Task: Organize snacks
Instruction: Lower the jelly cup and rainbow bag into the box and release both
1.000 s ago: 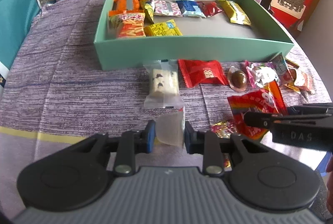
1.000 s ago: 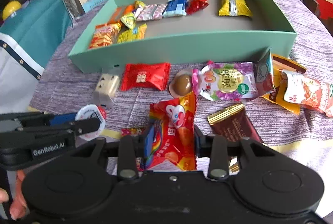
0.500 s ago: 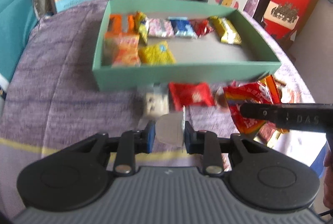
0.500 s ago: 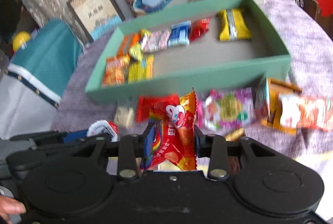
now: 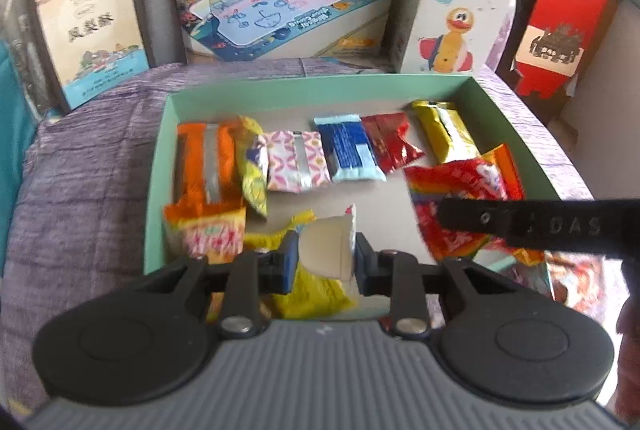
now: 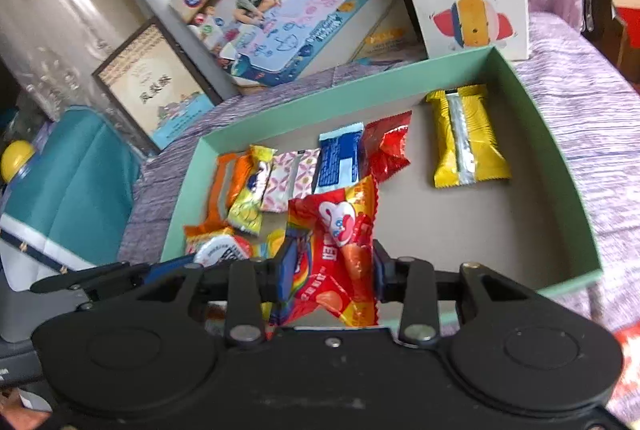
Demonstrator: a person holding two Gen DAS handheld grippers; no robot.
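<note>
Left tongs clamped on a small jelly cup, hanging over the green box at its 6 o'clock wall. Cup reads light, semi-rigid, slick plastic; side grip across the body suits it, though hard squeeze could pop the foil lid.

Right tongs clamped on a red snack packet, over the box's centre. Packet light, crinkly, soft; pinched mid-body, likely slippery film.
</note>
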